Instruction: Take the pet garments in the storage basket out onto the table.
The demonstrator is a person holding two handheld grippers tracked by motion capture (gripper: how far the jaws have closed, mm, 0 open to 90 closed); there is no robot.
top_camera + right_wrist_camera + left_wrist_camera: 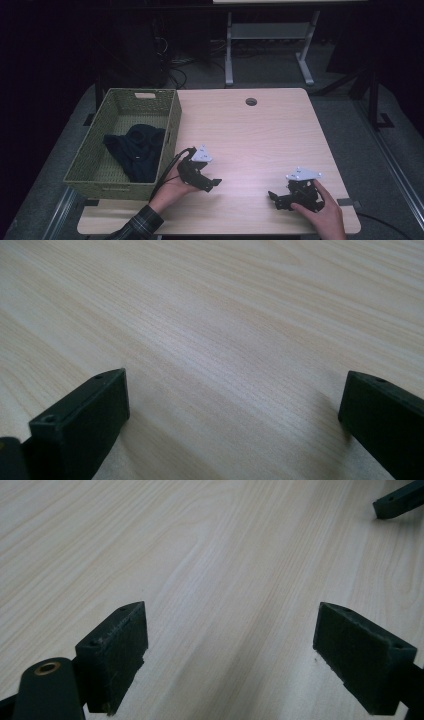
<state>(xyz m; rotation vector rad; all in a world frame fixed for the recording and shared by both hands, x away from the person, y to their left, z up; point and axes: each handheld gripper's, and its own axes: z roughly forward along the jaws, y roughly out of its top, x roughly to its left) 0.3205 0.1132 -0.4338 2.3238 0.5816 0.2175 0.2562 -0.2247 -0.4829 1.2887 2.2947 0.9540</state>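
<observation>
A green woven basket (172, 120) stands at the table's left side with a dark garment (137, 150) crumpled inside it. My left gripper (214, 183) rests on the light wood table (260, 135) just right of the basket's near corner, held by a hand with a plaid sleeve. It is open, and bare wood lies between its jaws (230, 645). My right gripper (274, 198) sits near the table's front right, pointing left. It is open too, with bare wood in its gap (235, 410). A tip of the right gripper's jaw (397, 502) shows far off in the left gripper view.
A round cable hole (251, 101) sits near the table's far edge. Beyond the table stand the legs of a white desk frame (229, 60) on grey carpet, with cables on the floor.
</observation>
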